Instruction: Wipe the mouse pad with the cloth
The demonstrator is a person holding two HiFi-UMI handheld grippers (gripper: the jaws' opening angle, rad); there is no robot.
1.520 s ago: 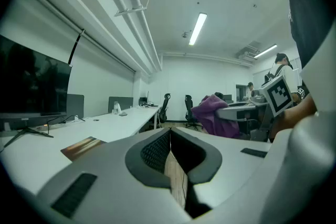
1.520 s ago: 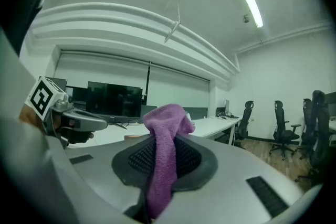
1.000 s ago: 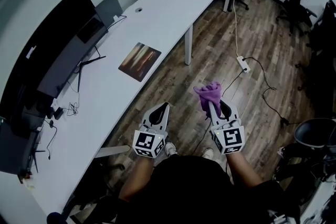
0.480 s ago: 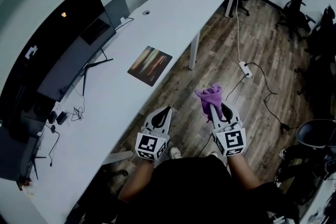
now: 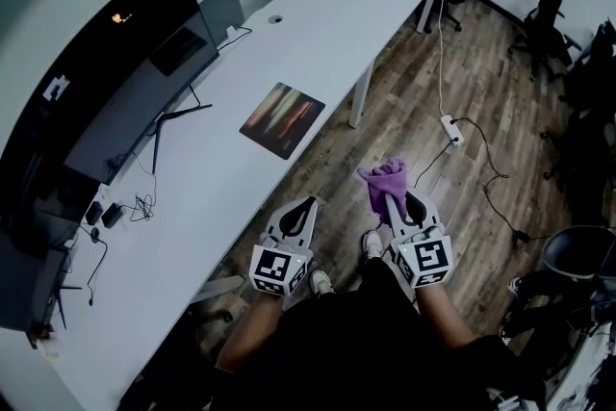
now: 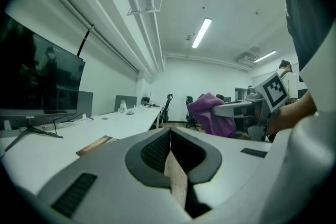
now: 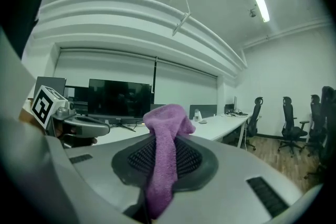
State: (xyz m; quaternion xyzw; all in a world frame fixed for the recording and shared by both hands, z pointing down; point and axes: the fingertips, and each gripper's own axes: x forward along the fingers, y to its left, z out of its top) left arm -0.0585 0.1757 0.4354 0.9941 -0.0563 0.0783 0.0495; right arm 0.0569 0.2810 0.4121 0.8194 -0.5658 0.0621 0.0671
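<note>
Snugly in right claw (image 5: 397, 199), cloth (image 5: 383, 175)

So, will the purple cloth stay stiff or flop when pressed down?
Probably floppy: the cloth bunches in soft folds above the shut jaws of the right gripper. It looks light, and its fuzzy surface should likely drag, not slip.

Purple cloth (image 5: 384, 176); brown-orange streaked mouse pad (image 5: 282, 118); white desk (image 5: 221, 149).

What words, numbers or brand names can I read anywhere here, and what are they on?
No readable text anywhere.
Marker cubes: black-and-white square patterns, not words.
Mouse pad: a streaky picture, no legible lettering.
Monitor: dark screen, any logo too small to tell.
</note>
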